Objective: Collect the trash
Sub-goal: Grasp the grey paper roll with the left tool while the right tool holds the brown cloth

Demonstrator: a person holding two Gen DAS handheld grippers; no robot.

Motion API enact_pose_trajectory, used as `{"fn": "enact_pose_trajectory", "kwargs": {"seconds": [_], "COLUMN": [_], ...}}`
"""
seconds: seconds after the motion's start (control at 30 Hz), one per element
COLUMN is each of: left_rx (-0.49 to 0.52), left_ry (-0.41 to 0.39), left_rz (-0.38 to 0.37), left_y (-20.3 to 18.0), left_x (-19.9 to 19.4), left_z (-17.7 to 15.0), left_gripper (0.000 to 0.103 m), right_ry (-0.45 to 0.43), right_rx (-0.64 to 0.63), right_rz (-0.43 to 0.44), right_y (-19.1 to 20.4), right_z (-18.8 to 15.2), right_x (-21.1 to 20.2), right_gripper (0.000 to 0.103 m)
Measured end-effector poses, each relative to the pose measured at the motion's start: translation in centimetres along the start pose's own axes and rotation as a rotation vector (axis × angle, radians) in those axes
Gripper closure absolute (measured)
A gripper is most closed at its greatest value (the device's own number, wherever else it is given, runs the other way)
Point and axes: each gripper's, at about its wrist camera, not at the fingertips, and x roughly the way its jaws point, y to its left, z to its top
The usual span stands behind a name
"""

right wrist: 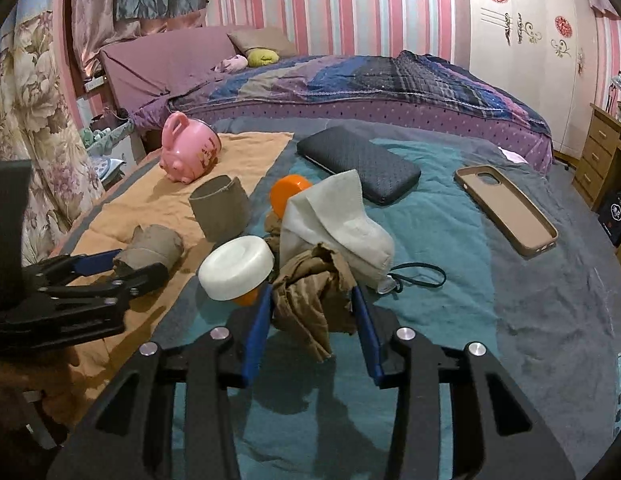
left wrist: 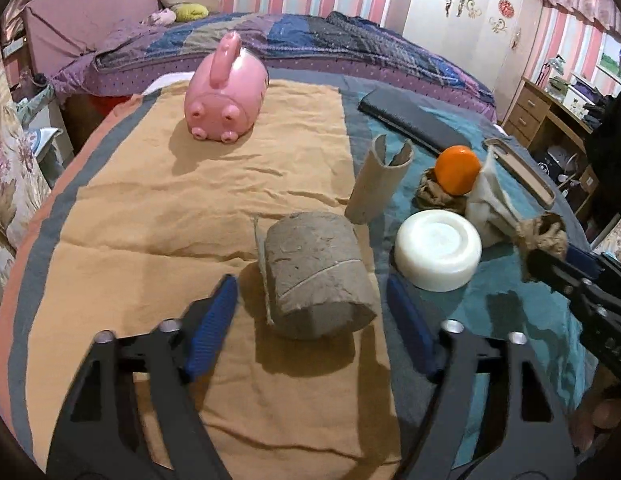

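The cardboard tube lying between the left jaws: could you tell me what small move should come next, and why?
Probably close the left gripper on the cardboard tube. The tube lies on the orange cloth between the open jaws, with gaps on both sides, so nothing is gripped yet.

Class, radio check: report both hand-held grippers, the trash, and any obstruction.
Left hand-held gripper open around grey-brown cardboard roll. Right hand-held gripper shut on crumpled brown paper. White round lid close beside.
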Motion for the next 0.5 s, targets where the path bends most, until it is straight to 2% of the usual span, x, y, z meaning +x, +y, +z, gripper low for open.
{"fn": "enact_pose_trajectory", "kwargs": {"seconds": [0.07, 0.1, 0.5], "left_rx": [0.004, 0.01, 0.026], "left_ry": [0.012, 0.009, -0.099], "left_rz": [-0.003, -0.005, -0.008], "left_y": [0.0, -0.2, -1.8], "left_x": [0.3, 0.1, -3.5], "left_z": [0.0, 0.0, 0.0], "left_gripper": [0.057, 0.058, 0.06], "right_ry": [-0.003, -0.004, -0.066], "right_rx": [0.001, 0.002, 0.023], "right_rz": [0.004, 0.004, 0.01], "right_y": [-0.2, -0.3, -2.6], "right_z": [0.0, 0.0, -0.4], "right_x": [-0.2, -0.3, -3.4], "right_gripper": [0.062, 0.062, 0.062]}}
